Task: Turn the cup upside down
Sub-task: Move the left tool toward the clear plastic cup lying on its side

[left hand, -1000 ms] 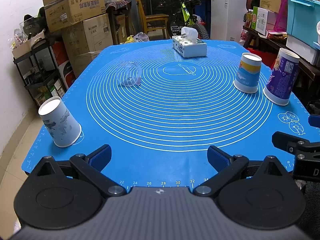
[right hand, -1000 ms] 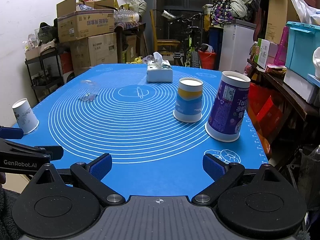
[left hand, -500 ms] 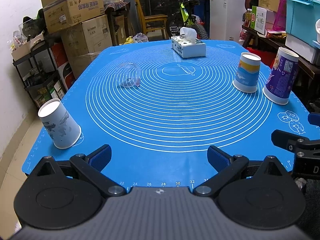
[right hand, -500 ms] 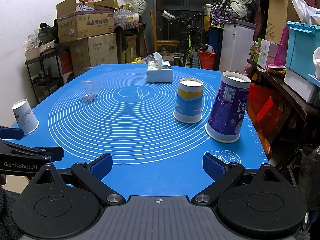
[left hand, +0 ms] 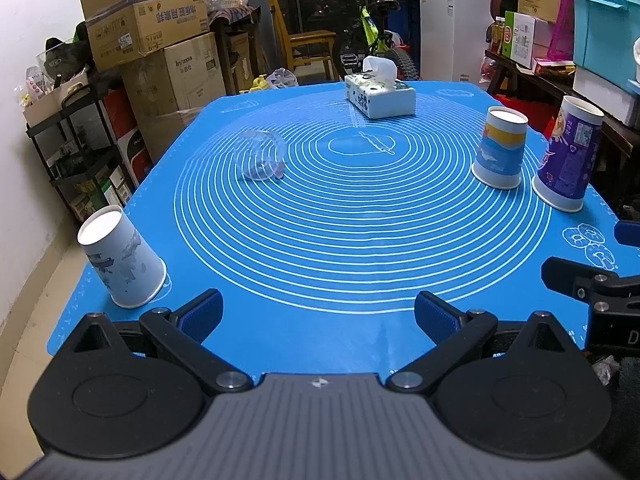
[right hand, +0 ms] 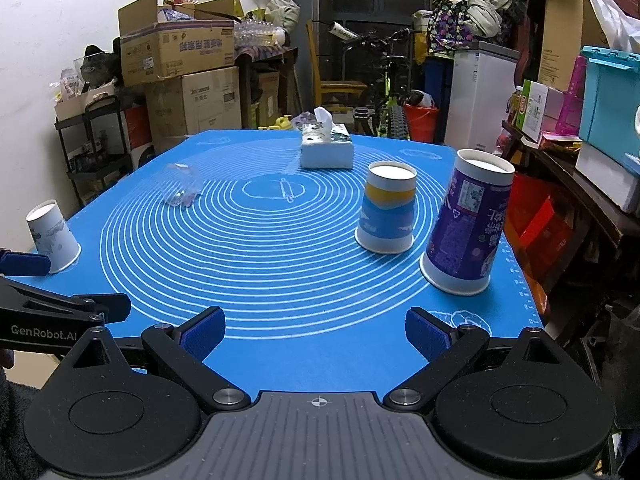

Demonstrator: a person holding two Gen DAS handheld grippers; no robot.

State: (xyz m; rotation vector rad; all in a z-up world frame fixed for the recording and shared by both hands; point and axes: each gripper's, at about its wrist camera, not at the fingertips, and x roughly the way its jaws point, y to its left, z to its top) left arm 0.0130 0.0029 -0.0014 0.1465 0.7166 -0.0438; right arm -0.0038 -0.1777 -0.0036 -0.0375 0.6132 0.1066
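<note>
Three paper cups stand upside down on the blue mat (left hand: 328, 240): a white-grey one (left hand: 122, 258) at the near left, a blue-yellow one (left hand: 500, 147) and a tall purple one (left hand: 568, 160) at the right. A clear plastic cup (left hand: 262, 156) lies on its side left of centre. They also show in the right wrist view: the white cup (right hand: 52, 236), the blue-yellow cup (right hand: 386, 214), the purple cup (right hand: 468, 224) and the clear cup (right hand: 182, 186). My left gripper (left hand: 318, 314) and my right gripper (right hand: 316, 330) are open and empty at the mat's near edge.
A tissue box (left hand: 380, 96) stands at the far middle of the mat. Cardboard boxes (left hand: 160, 52) and a black rack (left hand: 80, 152) stand left of the table. A bicycle (left hand: 368, 40), a white cabinet (right hand: 480, 92) and shelves with bins (right hand: 600, 128) stand behind and to the right.
The left wrist view has shifted slightly; the cups have not moved. Both grippers stay open.
</note>
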